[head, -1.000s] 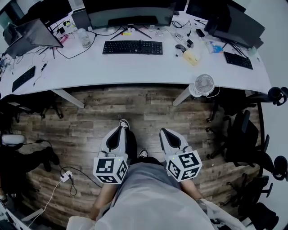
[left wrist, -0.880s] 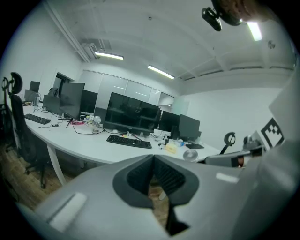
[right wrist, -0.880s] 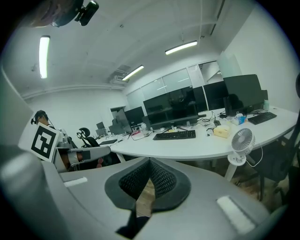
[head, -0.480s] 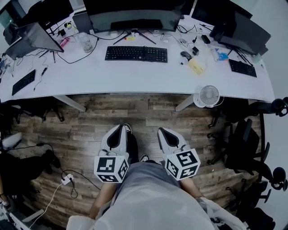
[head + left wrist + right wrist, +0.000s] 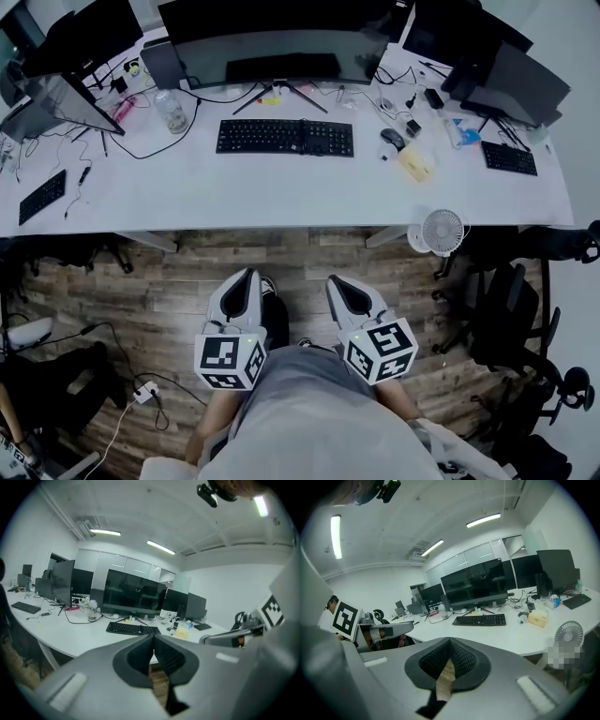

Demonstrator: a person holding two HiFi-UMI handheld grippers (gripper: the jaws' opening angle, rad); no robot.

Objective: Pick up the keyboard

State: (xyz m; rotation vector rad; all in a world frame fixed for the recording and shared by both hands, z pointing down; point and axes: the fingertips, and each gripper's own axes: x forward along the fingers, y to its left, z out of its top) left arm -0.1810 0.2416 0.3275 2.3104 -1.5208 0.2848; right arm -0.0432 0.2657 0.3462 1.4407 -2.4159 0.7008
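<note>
A black keyboard [image 5: 285, 137] lies on the long white desk [image 5: 281, 192], in front of a wide dark monitor [image 5: 272, 42]. It also shows far off in the left gripper view [image 5: 132, 628] and the right gripper view [image 5: 479, 619]. Both grippers hang over the wood floor, well short of the desk. My left gripper [image 5: 249, 276] has its jaws together with nothing between them. My right gripper [image 5: 334, 282] is likewise shut and empty.
A mouse [image 5: 393, 139], a yellow box [image 5: 416, 163], a clear jar [image 5: 172, 113], cables and a second small keyboard [image 5: 510, 157] lie on the desk. A white fan [image 5: 442, 231] stands at the desk's front right edge. Office chairs [image 5: 506, 309] crowd the right side.
The desk and keyboard have come lower and larger in the head view as I walked toward them. Both grippers kept their pose and stayed shut.
</note>
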